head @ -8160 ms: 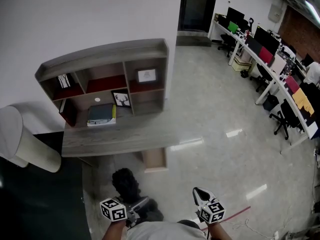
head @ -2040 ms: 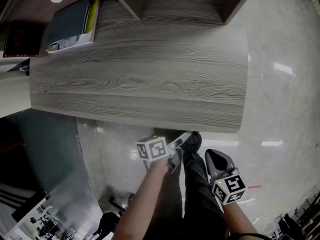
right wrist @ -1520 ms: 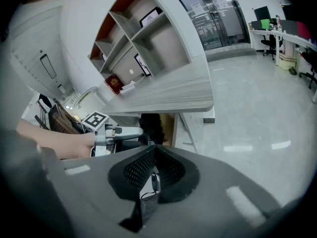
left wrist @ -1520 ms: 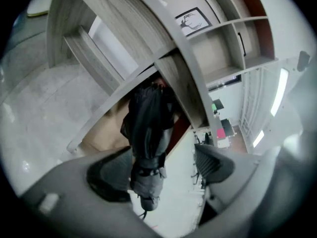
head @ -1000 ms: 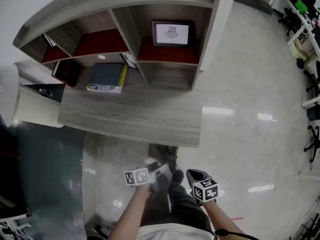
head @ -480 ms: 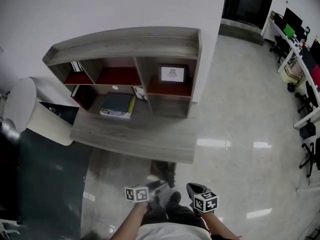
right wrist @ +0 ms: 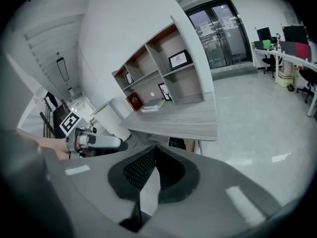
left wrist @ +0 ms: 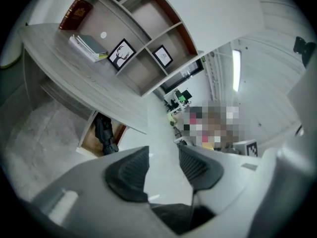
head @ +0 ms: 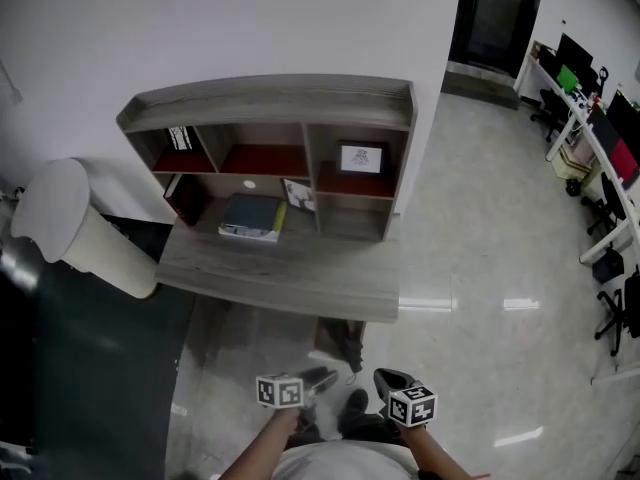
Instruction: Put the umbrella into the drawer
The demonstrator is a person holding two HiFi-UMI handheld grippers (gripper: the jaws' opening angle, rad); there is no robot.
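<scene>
The black folded umbrella (head: 348, 341) lies in the open wooden drawer (head: 322, 330) under the desk's front edge. It also shows in the left gripper view as the umbrella (left wrist: 104, 133) inside the drawer (left wrist: 88, 139). My left gripper (head: 325, 376) hangs apart from the drawer, nearer to me. Its jaws (left wrist: 163, 155) are closing with a gap still between the pads and nothing in it. My right gripper (head: 385, 377) is beside it, also clear of the drawer. Its pads (right wrist: 154, 150) meet at the tips and hold nothing. The right gripper view catches the left gripper (right wrist: 96, 142).
A grey wood desk (head: 290, 268) carries a shelf unit (head: 270, 118) with books and framed pictures. A white cylinder (head: 70, 223) stands at its left, over a dark panel (head: 80, 368). Office desks and chairs (head: 590, 118) line the far right. Glossy floor (head: 480, 268) spreads to the right.
The umbrella, on the floor by the grippers in the oldest frame, now lies in the drawer. Over the last second both grippers drew back from the drawer and the view lifted and widened.
</scene>
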